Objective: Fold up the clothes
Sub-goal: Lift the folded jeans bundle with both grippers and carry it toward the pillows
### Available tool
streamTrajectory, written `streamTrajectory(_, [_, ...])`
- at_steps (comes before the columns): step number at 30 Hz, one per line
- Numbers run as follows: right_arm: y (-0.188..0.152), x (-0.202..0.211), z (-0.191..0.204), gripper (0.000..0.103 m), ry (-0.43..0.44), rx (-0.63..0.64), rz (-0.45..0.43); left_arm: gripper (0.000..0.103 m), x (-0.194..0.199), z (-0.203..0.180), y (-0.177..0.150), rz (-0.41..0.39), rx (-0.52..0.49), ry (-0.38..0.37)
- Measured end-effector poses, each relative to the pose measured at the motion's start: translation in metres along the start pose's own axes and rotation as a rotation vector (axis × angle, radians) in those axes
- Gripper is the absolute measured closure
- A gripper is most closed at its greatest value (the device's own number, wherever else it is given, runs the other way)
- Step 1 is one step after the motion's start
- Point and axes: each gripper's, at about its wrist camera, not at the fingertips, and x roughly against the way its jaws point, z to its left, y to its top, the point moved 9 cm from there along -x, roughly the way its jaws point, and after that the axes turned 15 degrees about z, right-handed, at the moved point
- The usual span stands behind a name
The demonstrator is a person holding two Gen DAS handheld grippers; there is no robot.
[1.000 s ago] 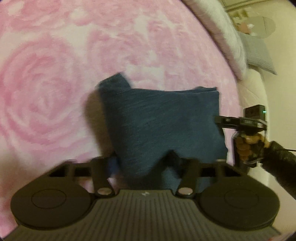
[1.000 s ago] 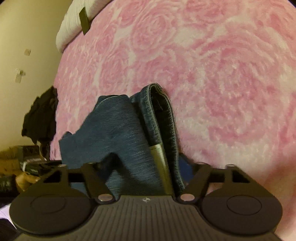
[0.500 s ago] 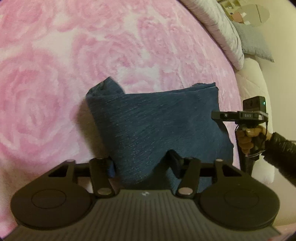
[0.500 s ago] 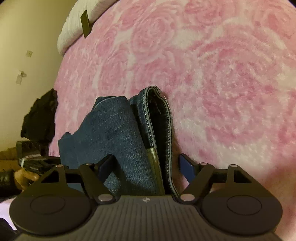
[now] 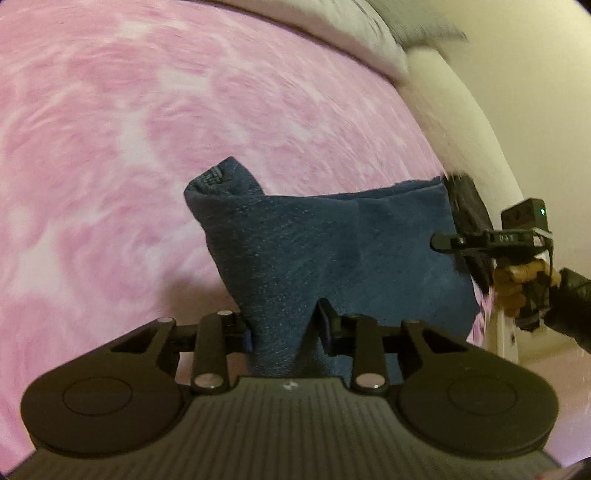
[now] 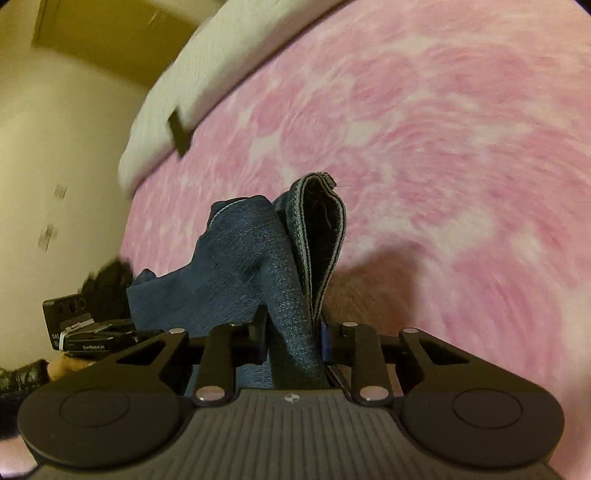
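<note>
A folded pair of blue jeans (image 5: 332, 251) hangs lifted above the pink rose-patterned blanket (image 5: 110, 147). My left gripper (image 5: 284, 328) pinches the near left corner of the denim; its jaws are closing on the cloth. In the right wrist view my right gripper (image 6: 293, 332) squeezes the jeans (image 6: 251, 258) at the waistband end, jaws closing, with the dark waistband opening (image 6: 319, 221) standing upright above it. The right gripper (image 5: 491, 240) and its hand also show at the right of the left wrist view; the left gripper (image 6: 92, 336) shows at the left of the right wrist view.
A white quilt (image 5: 332, 33) lies along the far edge of the bed, with its edge (image 6: 177, 92) also in the right wrist view. A dark garment (image 6: 110, 280) sits at the bed's left side. A cream wall (image 6: 55, 166) stands beyond.
Both grippers narrowed onto the denim and rose, lifting the folded jeans off the blanket. The views tilted and the blanket now looks blurred from the motion.
</note>
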Motion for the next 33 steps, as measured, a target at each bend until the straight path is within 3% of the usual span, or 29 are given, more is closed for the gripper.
streamTrajectory(2, [-0.023, 0.008, -0.012, 0.078, -0.012, -0.08, -0.062, 0.073, -0.019, -0.005, 0.013, 0.05, -0.071, 0.006])
streamTrajectory(7, [-0.072, 0.002, -0.054, 0.074, -0.032, -0.253, -0.16, 0.071, -0.048, 0.004, 0.031, 0.061, -0.04, -0.012])
streamTrajectory(9, [-0.087, -0.003, -0.071, 0.065, -0.039, -0.305, -0.188, 0.07, -0.048, 0.007, 0.029, 0.051, -0.019, -0.024])
streamTrajectory(10, [-0.086, -0.004, -0.074, 0.061, -0.037, -0.3, -0.19, 0.069, -0.049, 0.008, 0.027, 0.055, -0.018, -0.025])
streamTrajectory(12, [-0.083, -0.008, -0.081, 0.045, -0.044, -0.286, -0.176, 0.067, -0.052, 0.012, 0.026, 0.067, -0.009, -0.026])
streamTrajectory(17, [-0.075, -0.025, -0.091, 0.041, 0.003, -0.278, -0.148, 0.061, -0.072, 0.017, 0.024, 0.12, -0.023, 0.005])
streamTrajectory(19, [-0.073, -0.027, -0.088, 0.05, 0.018, -0.283, -0.152, 0.062, -0.075, 0.013, 0.026, 0.145, -0.064, 0.027])
streamTrajectory(20, [-0.072, -0.026, -0.085, 0.064, 0.022, -0.287, -0.156, 0.064, -0.075, 0.012, 0.026, 0.158, -0.085, 0.037])
streamTrajectory(21, [-0.072, -0.026, -0.083, 0.067, 0.022, -0.29, -0.159, 0.066, -0.074, 0.009, 0.026, 0.167, -0.106, 0.048])
streamTrajectory(26, [-0.078, -0.014, -0.066, 0.074, -0.006, -0.295, -0.21, 0.075, -0.06, -0.01, 0.024, 0.177, -0.185, 0.101])
streamTrajectory(33, [-0.091, 0.014, -0.038, 0.077, -0.002, -0.305, -0.272, 0.077, -0.03, -0.041, 0.019, 0.172, -0.272, 0.106])
